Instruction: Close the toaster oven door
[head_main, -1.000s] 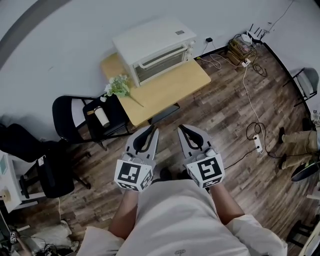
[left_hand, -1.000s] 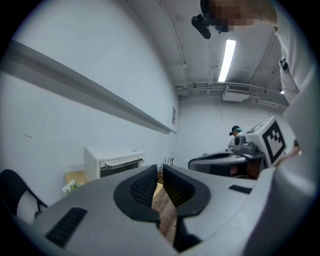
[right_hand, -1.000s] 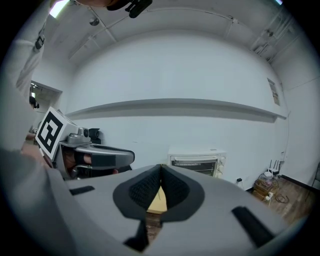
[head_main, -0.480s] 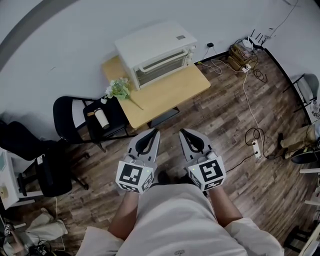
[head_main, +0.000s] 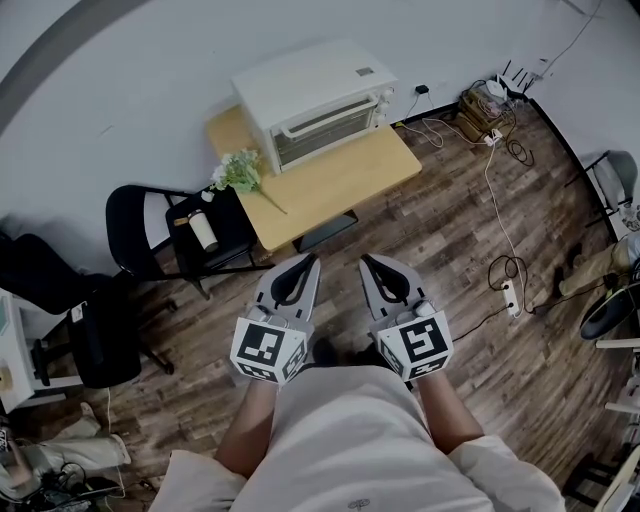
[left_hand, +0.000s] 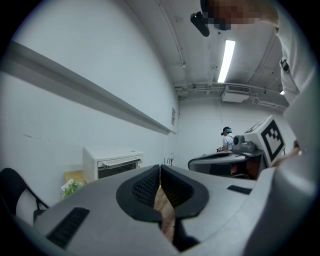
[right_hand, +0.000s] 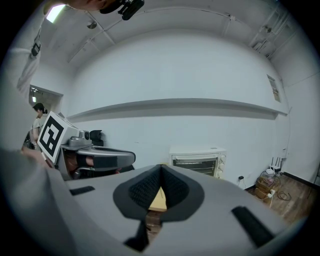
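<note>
**Toaster oven door closed, both grippers empty and well back from the table**

A person holds the left gripper (head_main: 309, 262) and the right gripper (head_main: 366, 261) side by side at waist height. Each has its jaws pressed together at the tips with nothing between them. Both tools point roughly level over the wood floor (head_main: 440, 240).

The white toaster oven (head_main: 315, 100) stands ahead of the tips and well apart from them, at the far end of a light wooden table (head_main: 335, 185) against the wall. Its glass door (head_main: 325, 131) sits upright and flush with the front, the handle along its top edge.

From the left gripper view the oven lies left of the closed jaws; from the right gripper view it lies slightly right of them. A small bunch of flowers (head_main: 238, 172) rests at the table corner ahead and left of the left gripper. A black chair (head_main: 150, 235) stands further left. A power strip (head_main: 516, 292) and cables lie on the floor to the right of the right gripper.
</note>
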